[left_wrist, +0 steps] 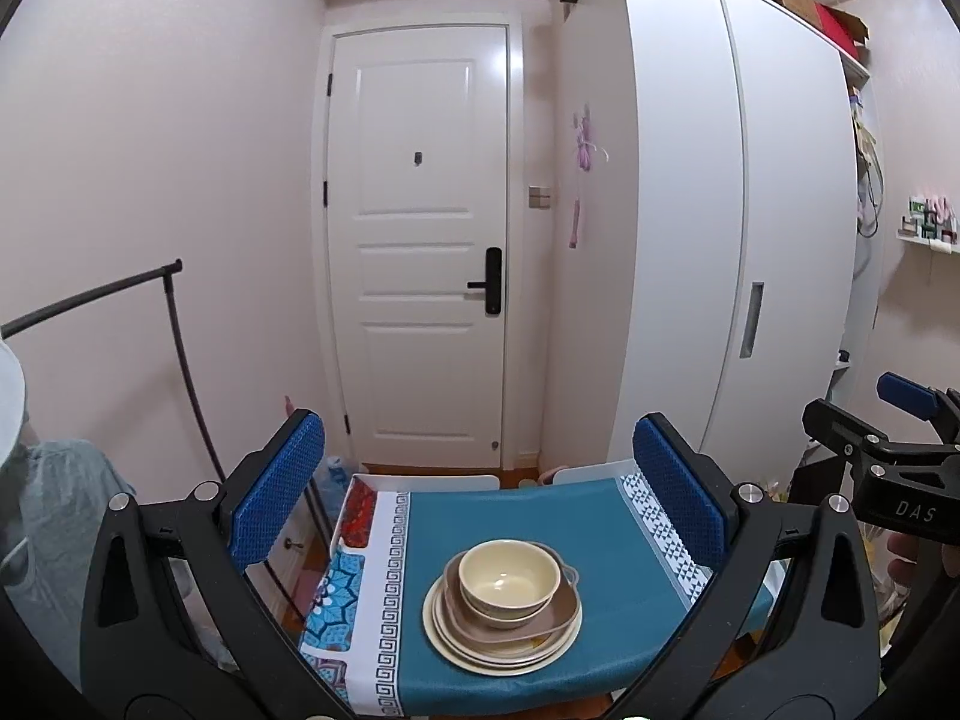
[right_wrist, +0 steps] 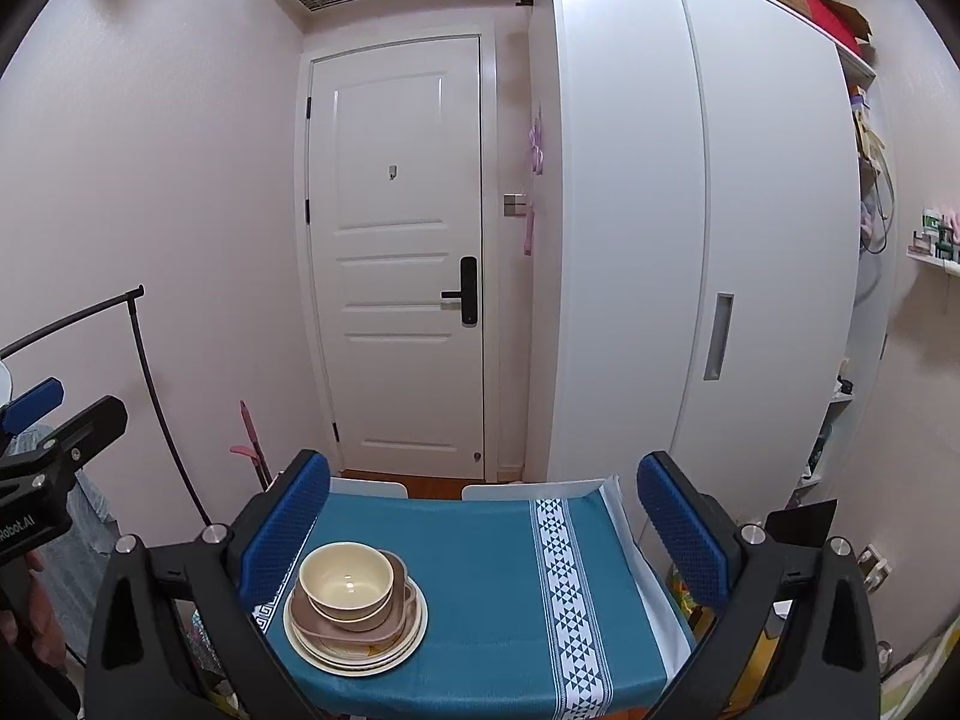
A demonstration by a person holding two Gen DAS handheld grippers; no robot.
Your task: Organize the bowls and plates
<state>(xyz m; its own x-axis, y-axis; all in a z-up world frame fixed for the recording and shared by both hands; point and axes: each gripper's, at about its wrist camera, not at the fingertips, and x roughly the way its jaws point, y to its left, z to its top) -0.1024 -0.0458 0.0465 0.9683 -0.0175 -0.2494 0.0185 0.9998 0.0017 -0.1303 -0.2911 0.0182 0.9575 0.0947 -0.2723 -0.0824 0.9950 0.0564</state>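
In a narrow pink-walled room, before a white panelled door [left_wrist: 420,246], a small bench [left_wrist: 528,516] draped in a teal patterned cloth [right_wrist: 480,564] carries one neat stack of tableware. A cream bowl [left_wrist: 509,577] sits on top, nested in a brown bowl [left_wrist: 510,615] of much the same size, and that rests in a brown handled dish [left_wrist: 558,618]. Beneath them lie cream plates [left_wrist: 450,642], stacked flat on the cloth. Seen from the left wrist, the stack stands near the middle of the bench, toward its near edge; from the right wrist it sits at the bench's left side, close to the patterned border.

The left tongs [left_wrist: 480,504] are held above and short of the stack, blue-padded fingers [left_wrist: 279,492] spread wide with nothing between them. The right tongs [right_wrist: 483,528] hover likewise, their fingers [right_wrist: 681,531] wide apart and empty, the stack lying just inside the left one. Each tool's black frame shows at the edge of the other's view, the two side by side and apart.

A tall white wardrobe [left_wrist: 720,228] fills the right of the room, boxes piled on top. A black clothes rail [right_wrist: 120,360] leans along the left wall.
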